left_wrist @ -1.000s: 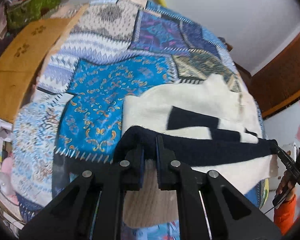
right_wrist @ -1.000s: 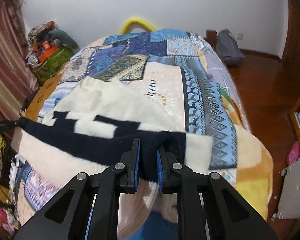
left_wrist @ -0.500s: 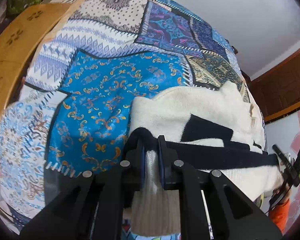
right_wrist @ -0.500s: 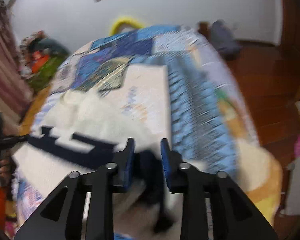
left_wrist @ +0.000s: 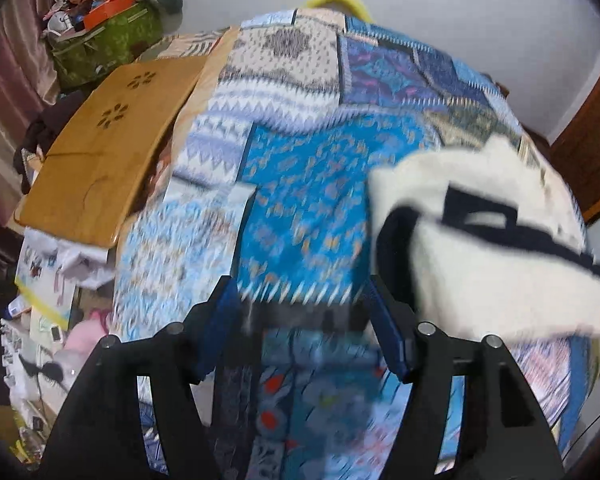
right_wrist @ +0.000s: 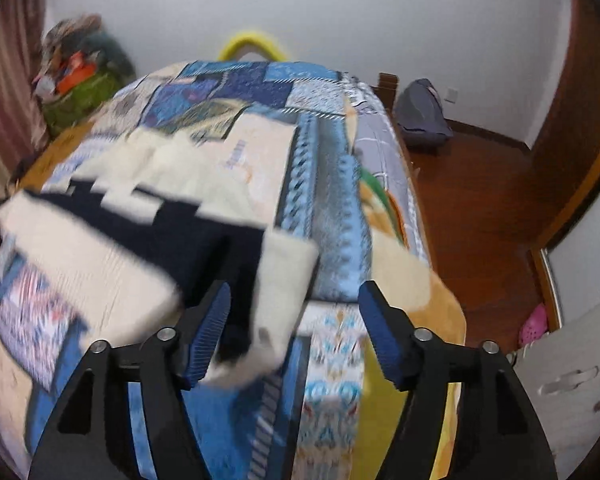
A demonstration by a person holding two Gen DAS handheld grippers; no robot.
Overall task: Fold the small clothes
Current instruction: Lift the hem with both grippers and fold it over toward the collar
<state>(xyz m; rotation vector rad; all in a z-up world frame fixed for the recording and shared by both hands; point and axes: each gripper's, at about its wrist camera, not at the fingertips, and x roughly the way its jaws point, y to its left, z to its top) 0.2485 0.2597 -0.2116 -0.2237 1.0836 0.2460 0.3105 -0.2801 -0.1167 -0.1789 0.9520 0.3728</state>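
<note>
A cream knitted sweater with navy bands lies folded on the patchwork quilt, at the right of the left wrist view. It also shows in the right wrist view, at the left, one end hanging over the bed's near edge. My left gripper is open and empty, to the left of the sweater's edge. My right gripper is open, with the sweater's hanging end lying loose between its fingers. Both views are blurred by motion.
A wooden board lies at the bed's left side, with a green box of clutter behind it. To the right are wooden floor, a grey bag and a pink shoe.
Both grippers have opened and let go of the sweater's navy edge. The sweater has dropped onto the bed. The left gripper has swung left, away from it.
</note>
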